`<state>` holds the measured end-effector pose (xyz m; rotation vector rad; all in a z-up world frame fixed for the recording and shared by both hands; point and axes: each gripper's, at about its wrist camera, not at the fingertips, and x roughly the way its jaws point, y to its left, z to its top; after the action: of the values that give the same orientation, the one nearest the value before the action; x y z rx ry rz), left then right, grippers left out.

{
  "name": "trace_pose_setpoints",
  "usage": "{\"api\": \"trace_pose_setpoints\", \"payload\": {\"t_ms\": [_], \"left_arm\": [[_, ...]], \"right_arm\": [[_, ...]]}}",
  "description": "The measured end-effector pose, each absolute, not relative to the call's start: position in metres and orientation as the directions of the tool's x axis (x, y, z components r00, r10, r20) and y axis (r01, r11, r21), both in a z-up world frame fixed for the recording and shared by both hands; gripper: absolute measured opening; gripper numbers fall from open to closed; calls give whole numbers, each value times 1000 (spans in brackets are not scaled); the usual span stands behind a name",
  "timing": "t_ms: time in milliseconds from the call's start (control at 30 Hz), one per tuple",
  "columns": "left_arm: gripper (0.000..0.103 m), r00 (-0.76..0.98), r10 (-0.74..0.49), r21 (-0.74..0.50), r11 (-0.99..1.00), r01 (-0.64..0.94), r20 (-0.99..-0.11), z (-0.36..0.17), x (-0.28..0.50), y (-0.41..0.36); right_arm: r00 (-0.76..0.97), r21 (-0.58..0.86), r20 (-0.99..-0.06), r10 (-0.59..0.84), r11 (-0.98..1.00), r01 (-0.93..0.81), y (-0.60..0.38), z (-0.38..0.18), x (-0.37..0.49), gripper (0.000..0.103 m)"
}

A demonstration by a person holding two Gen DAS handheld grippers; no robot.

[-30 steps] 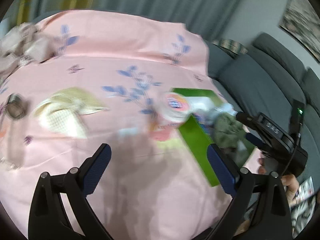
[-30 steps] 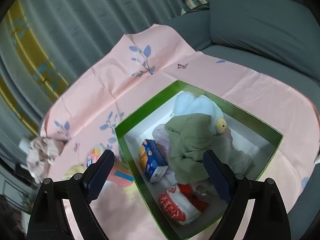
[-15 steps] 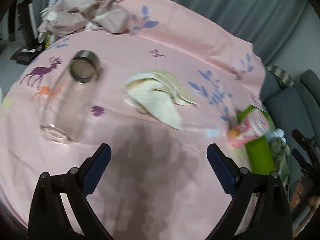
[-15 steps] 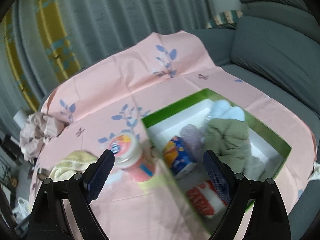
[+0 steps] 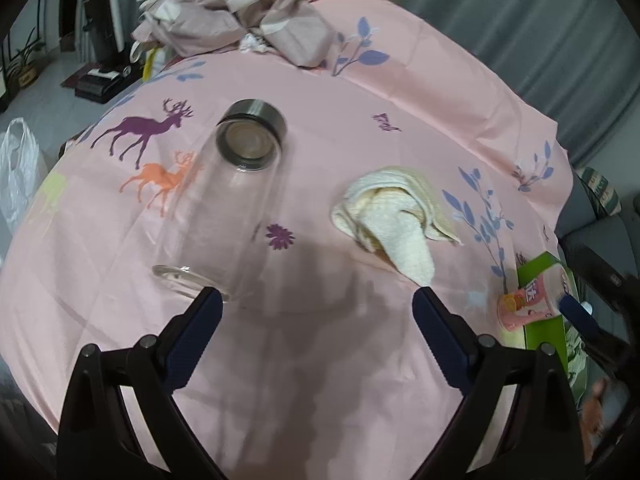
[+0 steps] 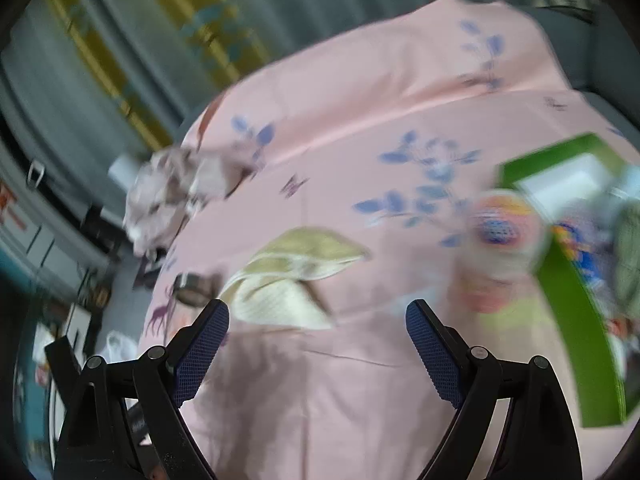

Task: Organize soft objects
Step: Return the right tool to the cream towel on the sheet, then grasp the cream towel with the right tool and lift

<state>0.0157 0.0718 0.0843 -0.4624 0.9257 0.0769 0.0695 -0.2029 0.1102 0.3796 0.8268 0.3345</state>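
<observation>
Lying crumpled on the pink-clothed surface [image 5: 320,380], the cream towel [image 5: 394,222] is judged light, limp and easily bunched — best pinched at its raised folded ridge rather than at the thin trailing corner. It is set between the clear glass bottle [image 5: 224,204] and the green box [image 5: 548,320], apart from both. The left gripper [image 5: 316,306] is held above the cloth with fingers spread wide, nothing held or touched. The right gripper [image 6: 318,320] is likewise spread wide and empty — its view is blurred.
</observation>
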Motion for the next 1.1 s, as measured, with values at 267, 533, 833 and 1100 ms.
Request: {"api": "trace_pose_setpoints", "payload": {"t_ms": [267,533,833,1100], "left_arm": [[72,595,-180,-409,870,-275,-783,84,20,86],[68,585,-222,-438,861,-258,-780,84,25,93],[66,581,-223,-431,867,-249,-783,83,26,90],[60,560,-241,-439,863,-250,-793,80,26,86]], "right_arm": [[546,252,-772,326,945,-209,-115,88,156,91],[471,131,-841,267,944,-302,-62,34,195,91],[493,190,-810,318,937,-292,-86,22,184,39],[531,304,-755,385,923,-237,-148,69,125,38]]}}
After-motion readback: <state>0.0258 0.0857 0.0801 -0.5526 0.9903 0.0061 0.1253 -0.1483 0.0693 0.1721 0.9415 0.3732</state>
